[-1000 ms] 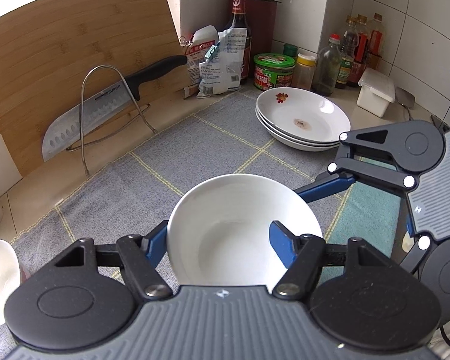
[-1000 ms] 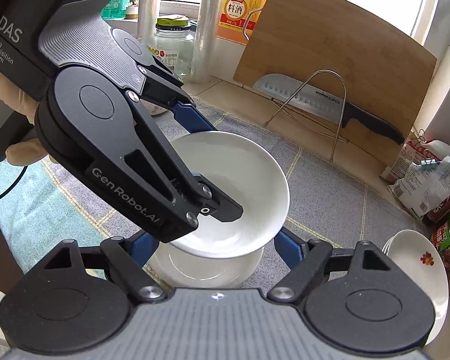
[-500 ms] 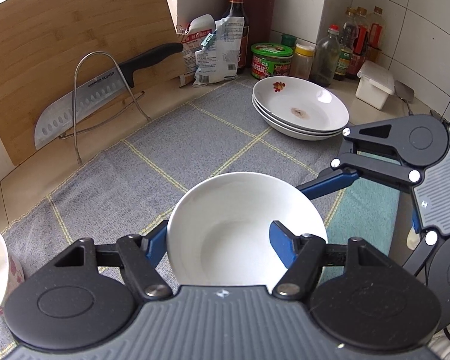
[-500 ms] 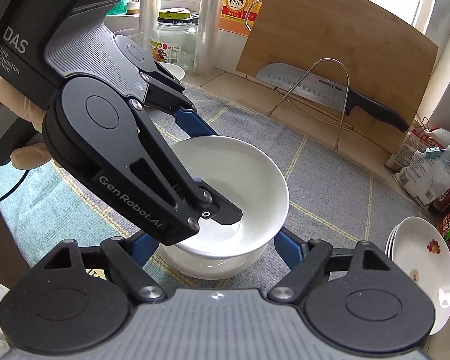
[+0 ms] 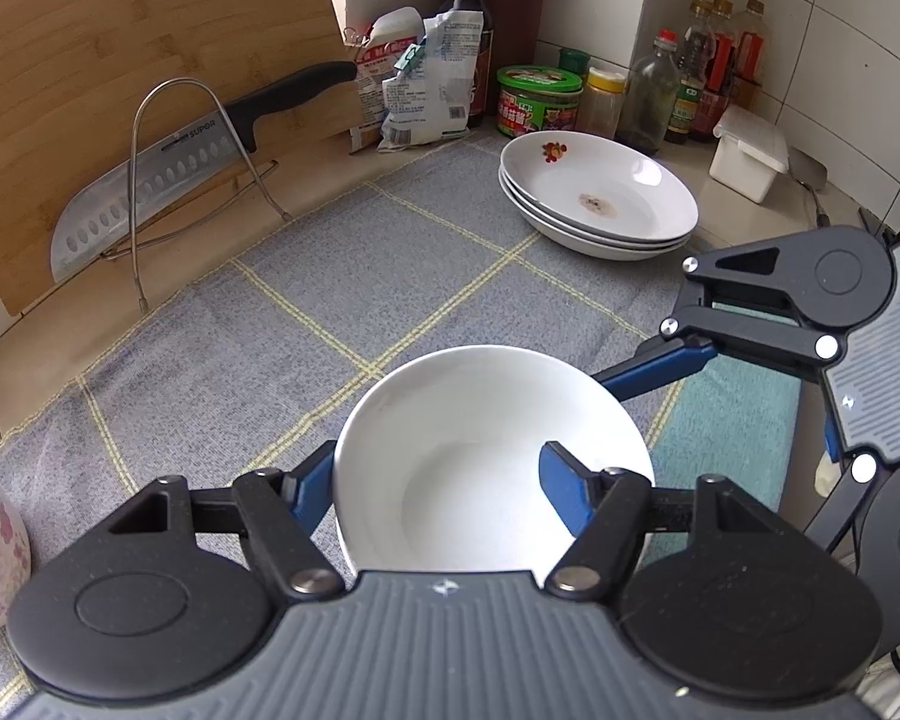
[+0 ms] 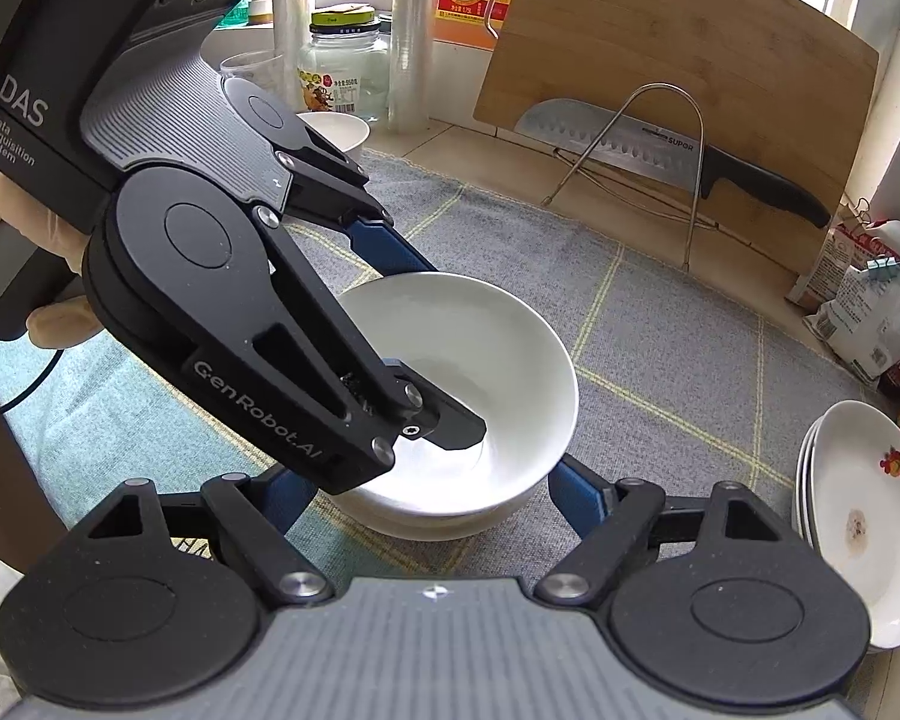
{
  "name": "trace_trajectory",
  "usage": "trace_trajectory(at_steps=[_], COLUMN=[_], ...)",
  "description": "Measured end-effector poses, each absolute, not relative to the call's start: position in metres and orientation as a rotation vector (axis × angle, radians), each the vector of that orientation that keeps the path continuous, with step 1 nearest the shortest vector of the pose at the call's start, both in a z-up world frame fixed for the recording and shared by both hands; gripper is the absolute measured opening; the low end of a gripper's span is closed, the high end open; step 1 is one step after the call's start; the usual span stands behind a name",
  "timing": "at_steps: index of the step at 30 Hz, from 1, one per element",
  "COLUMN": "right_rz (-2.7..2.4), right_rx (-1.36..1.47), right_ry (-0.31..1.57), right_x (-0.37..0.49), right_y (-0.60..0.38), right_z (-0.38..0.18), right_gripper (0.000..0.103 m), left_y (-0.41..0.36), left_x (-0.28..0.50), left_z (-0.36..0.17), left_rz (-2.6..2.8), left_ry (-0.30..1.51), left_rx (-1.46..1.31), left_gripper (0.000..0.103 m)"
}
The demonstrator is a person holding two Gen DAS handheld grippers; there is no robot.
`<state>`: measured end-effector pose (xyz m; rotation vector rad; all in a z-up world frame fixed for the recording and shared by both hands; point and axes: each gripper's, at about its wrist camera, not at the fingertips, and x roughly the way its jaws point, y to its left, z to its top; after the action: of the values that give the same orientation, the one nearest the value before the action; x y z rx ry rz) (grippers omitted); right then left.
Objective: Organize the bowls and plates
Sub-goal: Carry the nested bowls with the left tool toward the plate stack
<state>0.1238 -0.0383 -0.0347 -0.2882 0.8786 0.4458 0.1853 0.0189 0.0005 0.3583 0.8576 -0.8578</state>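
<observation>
The upper bowl [image 5: 486,450] is plain white, glossy and round, with a smooth unmarked inside that deepens to a small flat bottom. It sits nested in a lower bowl [image 6: 432,516] of the same white, whose rim and side show just beneath it in the right wrist view. Both rest on a grey cloth [image 5: 342,276] with thin yellow lines, spread on the desk [image 5: 330,174]. The left tool [image 5: 444,480] is clamped on the upper bowl, one blue finger inside the wall and the other outside. The right tool [image 6: 432,498] is closed on the lower bowl, a blue finger at each side. Well apart, near the jars by the wall, stands a stack of plates [image 5: 600,198], white and shallow, the top one bearing a small red flower print and a brown smudge at its middle.
</observation>
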Motion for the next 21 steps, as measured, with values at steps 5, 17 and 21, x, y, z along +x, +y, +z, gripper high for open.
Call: trace_trajectory(at_steps=[5,17,21], right_rz=[0.451,0.468,0.474], right_rx=[-0.277,-0.281,-0.273], right_ry=[0.889,0.890,0.885], right_x=[0.1256,0.1282,0.1262], right_y=[-0.0388,-0.0382,-0.0380], right_z=[-0.0378,-0.0396,-0.0384], right_gripper=[0.087,0.089,0.092], left_y=[0.0187,0.0223,0.0278], left_x=[0.1865,0.1880,0.1790], left_z=[-0.0023,-0.0014,0.0051], left_rz=[-0.862,-0.856,-0.869], left_ry=[0.859,0.844,0.820], left_rx=[0.367,0.346,0.312], left_gripper=[0.070,0.072,0.081])
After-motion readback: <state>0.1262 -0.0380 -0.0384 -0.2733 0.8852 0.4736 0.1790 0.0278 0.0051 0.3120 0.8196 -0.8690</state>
